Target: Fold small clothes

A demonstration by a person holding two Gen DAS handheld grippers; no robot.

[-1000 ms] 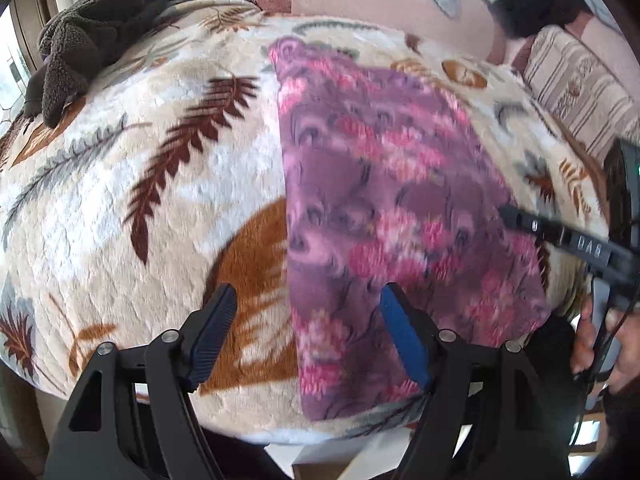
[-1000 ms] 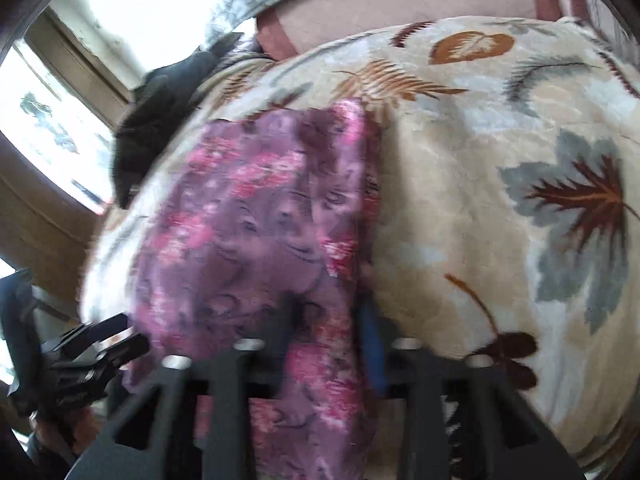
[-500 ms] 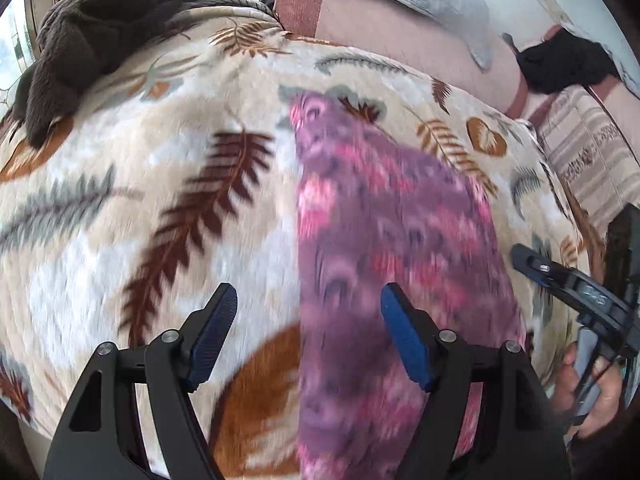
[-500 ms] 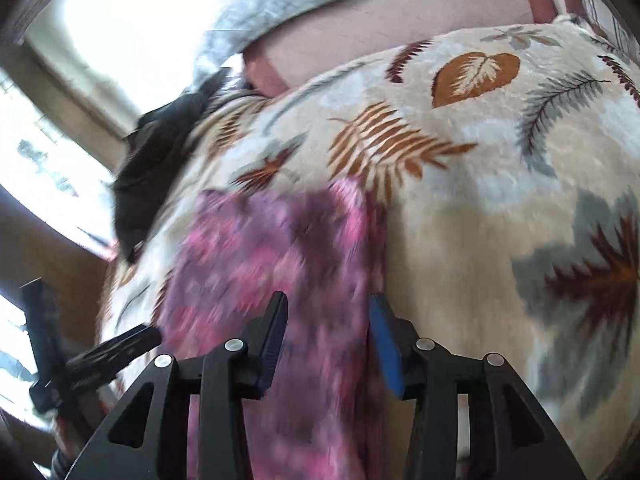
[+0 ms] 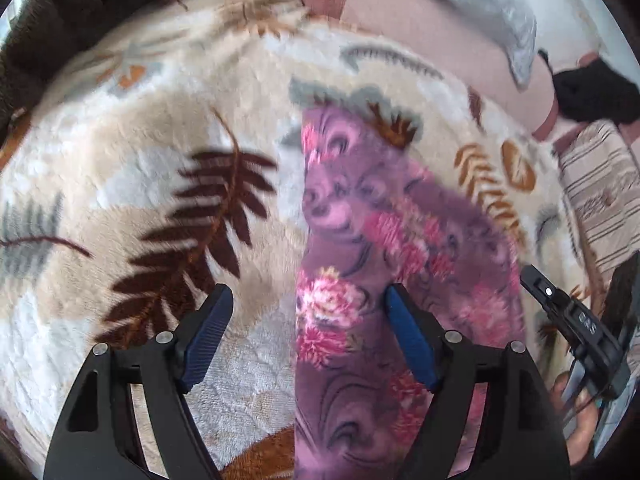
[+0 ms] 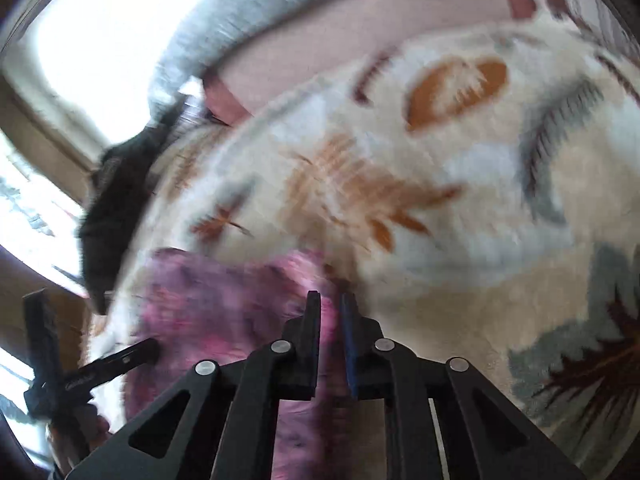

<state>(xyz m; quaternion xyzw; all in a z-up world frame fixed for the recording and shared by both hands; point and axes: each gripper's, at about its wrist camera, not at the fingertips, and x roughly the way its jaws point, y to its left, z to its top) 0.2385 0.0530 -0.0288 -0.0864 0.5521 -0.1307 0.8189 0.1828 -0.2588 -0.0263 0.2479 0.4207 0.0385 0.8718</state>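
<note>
While the purple floral garment [image 5: 384,264] lies as a long narrow strip on the leaf-patterned fleece blanket [image 5: 132,152], we judge the folding to be partly done: its straight long edges suggest it has been doubled lengthwise, and shortening it end to end looks like what is left. Our left gripper [image 5: 308,332] hovers over the near part of the garment with its blue-padded fingers [image 5: 208,336] spread wide and holding nothing; one finger sits above bare blanket beside the garment's left edge, the other above the fabric itself. Our right gripper [image 6: 330,332] is at the garment's right edge, its fingers drawn almost together with only a thin gap, and pink-purple cloth shows between and beneath them, but the right wrist view is too blurred for us to tell whether the cloth is truly pinched. Beyond the garment's far end, a dark fuzzy garment [image 5: 60,20] rests at the blanket's far left corner, and a pink cushion [image 5: 420,28] lies past the blanket's far edge.
</note>
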